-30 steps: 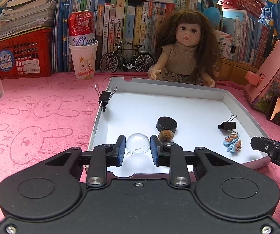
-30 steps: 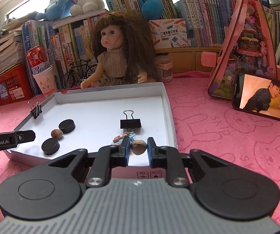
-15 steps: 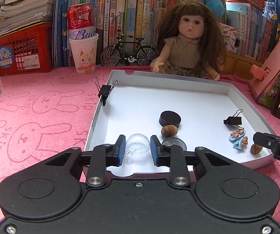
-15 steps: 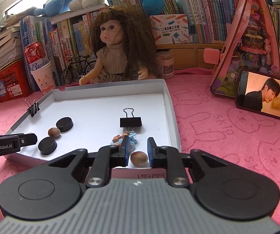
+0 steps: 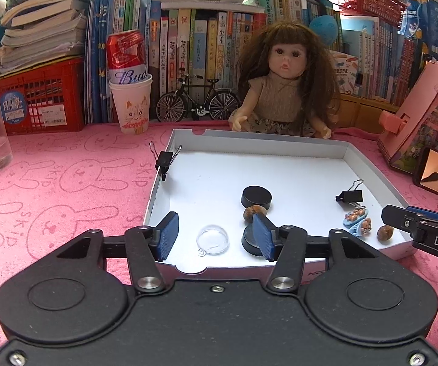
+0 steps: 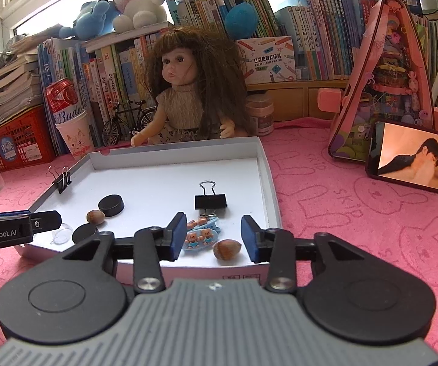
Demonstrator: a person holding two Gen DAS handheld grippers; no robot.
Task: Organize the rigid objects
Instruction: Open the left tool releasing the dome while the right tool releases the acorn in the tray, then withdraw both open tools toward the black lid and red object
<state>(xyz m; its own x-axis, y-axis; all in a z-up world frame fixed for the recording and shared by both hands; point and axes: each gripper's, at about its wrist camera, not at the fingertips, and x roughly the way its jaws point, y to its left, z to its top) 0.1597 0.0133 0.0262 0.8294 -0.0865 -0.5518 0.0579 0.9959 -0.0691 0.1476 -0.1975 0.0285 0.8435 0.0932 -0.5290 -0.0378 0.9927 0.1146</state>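
In the left wrist view, we see our left gripper (image 5: 215,236) spread wide, holding nothing. A clear half ball (image 5: 212,239) lies on the floor of the white box (image 5: 279,148), between the blue pads (image 5: 167,236) but not touching them. One black cap (image 5: 256,196) sits farther in, with a brown nut (image 5: 254,212) just in front of it. A second black cap (image 5: 249,242) hides partly behind the right pad. A black clip (image 5: 349,196) lies near the right wall, with blue bear clips (image 5: 357,220) and another nut (image 5: 385,233) close by. One more clip (image 5: 164,161) bites the left wall. A doll (image 5: 283,82) sits behind the box on the pink cloth (image 5: 66,189).

In the right wrist view, we see our right gripper (image 6: 214,238) wide open too, and empty. The nut (image 6: 226,249) lies in the box (image 6: 173,155) between the pads, nearer the right one, touching neither. The bear clips (image 6: 202,234) rest just left of it, and the black clip (image 6: 210,201) lies behind them. The other nut (image 6: 95,216) sits between the two caps (image 6: 111,205).
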